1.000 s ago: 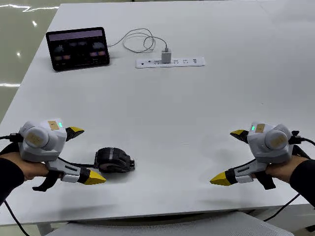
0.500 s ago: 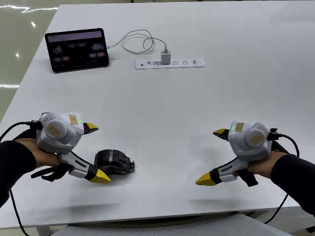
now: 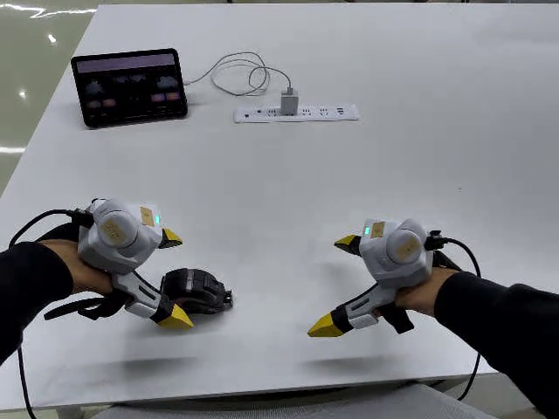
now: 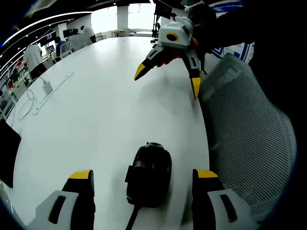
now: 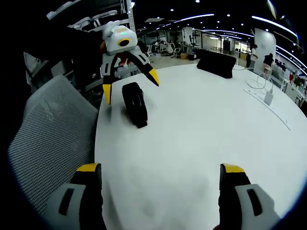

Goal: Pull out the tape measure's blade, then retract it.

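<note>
Head view: left gripper [image 3: 173, 278], jaws wide, straddles the tape measure [image 3: 199, 291]; right gripper [image 3: 334, 284] gapes too. Case seems rigid, smooth: pinch its flat sides.

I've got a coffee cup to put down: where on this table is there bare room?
Free: the middle between the power strip and the right gripper, and the far right of the table. Crowded: near left, where the left gripper straddles the tape measure, and the far-left corner with the tablet.
</note>
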{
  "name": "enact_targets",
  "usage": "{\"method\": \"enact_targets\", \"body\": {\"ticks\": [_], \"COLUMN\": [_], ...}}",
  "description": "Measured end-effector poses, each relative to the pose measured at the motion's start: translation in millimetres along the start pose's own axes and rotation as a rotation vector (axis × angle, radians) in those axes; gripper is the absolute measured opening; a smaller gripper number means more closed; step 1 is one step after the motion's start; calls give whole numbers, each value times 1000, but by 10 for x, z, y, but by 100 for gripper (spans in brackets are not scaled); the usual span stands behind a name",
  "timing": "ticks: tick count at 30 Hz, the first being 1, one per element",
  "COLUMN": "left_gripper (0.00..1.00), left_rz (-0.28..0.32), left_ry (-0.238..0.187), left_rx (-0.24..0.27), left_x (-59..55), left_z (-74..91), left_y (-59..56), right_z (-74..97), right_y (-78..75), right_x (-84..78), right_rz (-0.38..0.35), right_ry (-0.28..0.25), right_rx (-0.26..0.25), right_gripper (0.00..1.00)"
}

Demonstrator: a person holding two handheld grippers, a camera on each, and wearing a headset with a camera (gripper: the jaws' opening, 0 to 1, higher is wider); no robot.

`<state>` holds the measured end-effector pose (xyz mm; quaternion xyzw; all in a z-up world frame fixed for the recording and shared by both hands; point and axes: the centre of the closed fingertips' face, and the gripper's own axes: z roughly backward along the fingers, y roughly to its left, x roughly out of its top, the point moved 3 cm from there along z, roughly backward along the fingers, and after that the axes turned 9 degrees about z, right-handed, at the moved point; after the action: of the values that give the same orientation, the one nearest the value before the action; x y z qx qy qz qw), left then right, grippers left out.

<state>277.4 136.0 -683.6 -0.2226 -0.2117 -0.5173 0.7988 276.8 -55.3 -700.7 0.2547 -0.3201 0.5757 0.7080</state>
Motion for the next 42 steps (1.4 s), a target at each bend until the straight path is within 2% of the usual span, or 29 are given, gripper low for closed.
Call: {"method": "enact_targets", "body": {"ticks": [2, 5, 8, 11, 17, 20, 23, 25, 28, 32, 37, 40, 42], "left_gripper": [74, 72, 62, 59, 46, 43, 35, 34, 34, 33, 33, 33, 33], "left_rz": [-14, -17, -35, -39, -65, -71, -65, -79, -80, -86, -90, -93, -91], "left_ry": [9, 12, 30, 29, 37, 44, 59, 55, 58, 58, 64, 62, 60], "left_rx": [-5, -15, -21, -25, -11, -26, -71, -47, -45, -46, -46, -49, -53], "left_x": [-3, 10, 6, 27, 46, 42, 27, 40, 33, 31, 28, 27, 27], "left_z": [-17, -40, -64, -92, -122, -125, -127, -136, -136, -139, -142, -144, -144], "left_y": [-6, -12, -5, -8, 10, -14, -85, -65, -67, -71, -72, -71, -70], "right_z": [-75, -171, -246, -324, -432, -490, -556, -597, -659, -773, -861, -912, -958], "right_y": [28, 62, 99, 133, 143, 144, 144, 131, 144, 173, 218, 243, 257], "right_x": [63, 140, 211, 255, 381, 443, 480, 513, 561, 509, 528, 567, 564], "right_rz": [7, 22, 37, 56, 103, 130, 157, 158, 172, 202, 239, 255, 273], "right_ry": [-5, -6, -16, -13, -25, -30, -21, -18, -21, 9, 20, 13, 30], "right_rx": [15, 38, 60, 76, 91, 94, 107, 109, 111, 128, 136, 144, 155], "right_gripper": [97, 96, 95, 93, 86, 82, 74, 68, 65, 59, 53, 44, 36]}}
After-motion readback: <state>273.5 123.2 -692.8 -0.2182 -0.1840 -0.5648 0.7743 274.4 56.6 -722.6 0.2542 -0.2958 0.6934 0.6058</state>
